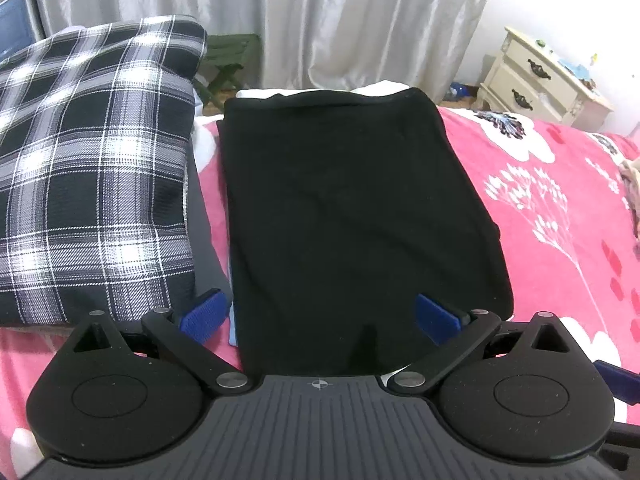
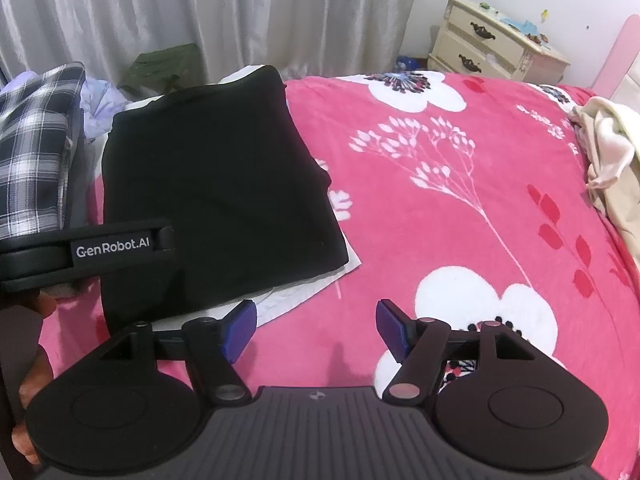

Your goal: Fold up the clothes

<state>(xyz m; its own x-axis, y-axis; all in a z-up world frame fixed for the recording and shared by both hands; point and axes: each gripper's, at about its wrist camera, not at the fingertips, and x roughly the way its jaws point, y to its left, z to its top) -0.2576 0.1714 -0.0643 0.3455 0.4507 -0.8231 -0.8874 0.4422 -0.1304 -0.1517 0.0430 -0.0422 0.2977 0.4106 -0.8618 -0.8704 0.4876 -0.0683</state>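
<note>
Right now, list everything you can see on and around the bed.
black garment: one, black, folded flat on the bed, on top of white cloth
white cloth: one, white, sticking out under the black garment
plaid garment: one, black and white, folded left of the black garment
cream cloth: one, cream, crumpled at the bed's right edge
bedspread: one, pink with white flowers, covers the bed
nightstand: one, cream, two drawers, beyond the bed by the wall
curtain: one, silver-grey, behind the bed
green stool: one, green, by the curtain
left gripper: one, black with blue pads, open over the black garment
right gripper: one, same colours, open over bare bedspread
</note>
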